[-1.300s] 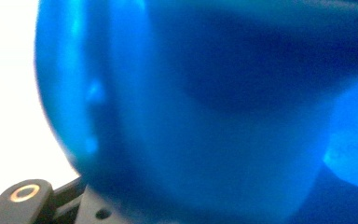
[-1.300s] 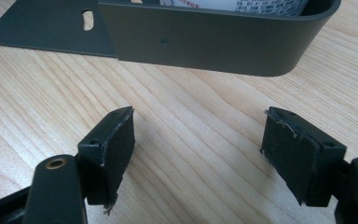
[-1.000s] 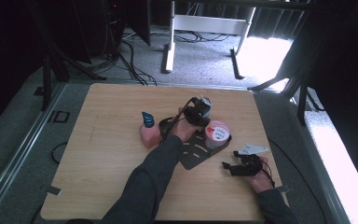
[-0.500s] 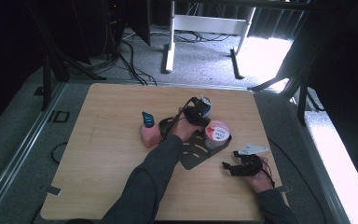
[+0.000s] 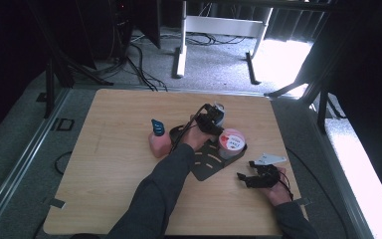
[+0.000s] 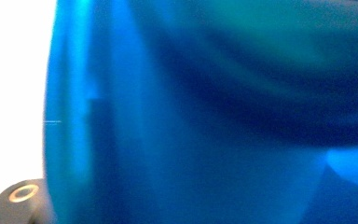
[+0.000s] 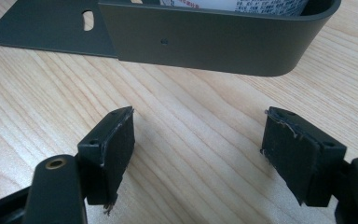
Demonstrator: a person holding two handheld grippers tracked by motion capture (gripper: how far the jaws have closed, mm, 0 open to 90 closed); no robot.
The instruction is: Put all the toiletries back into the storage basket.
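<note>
My left gripper (image 5: pixel 208 121) reaches to the far middle of the table and sits around a can with a silvery top (image 5: pixel 217 109). In the left gripper view the can's blue side (image 6: pixel 177 116) is blurred and pressed close to the camera, so the gripper is shut on it. A dark metal holder (image 5: pixel 208 163) lies just in front, with a pink-lidded cup (image 5: pixel 231 142) standing in its curved end. My right gripper (image 5: pixel 252 178) rests low near the front right, open and holding nothing. The right gripper (image 7: pixel 198 140) faces the holder's curved wall (image 7: pixel 205 42), a short way off.
A pink bottle with a blue cap (image 5: pixel 158 139) stands left of the holder, close to the person's left forearm (image 5: pixel 164 184). The wooden table (image 5: pixel 104 164) has bare room at the left and front. Beyond its far edge lie cables and stand legs on the floor.
</note>
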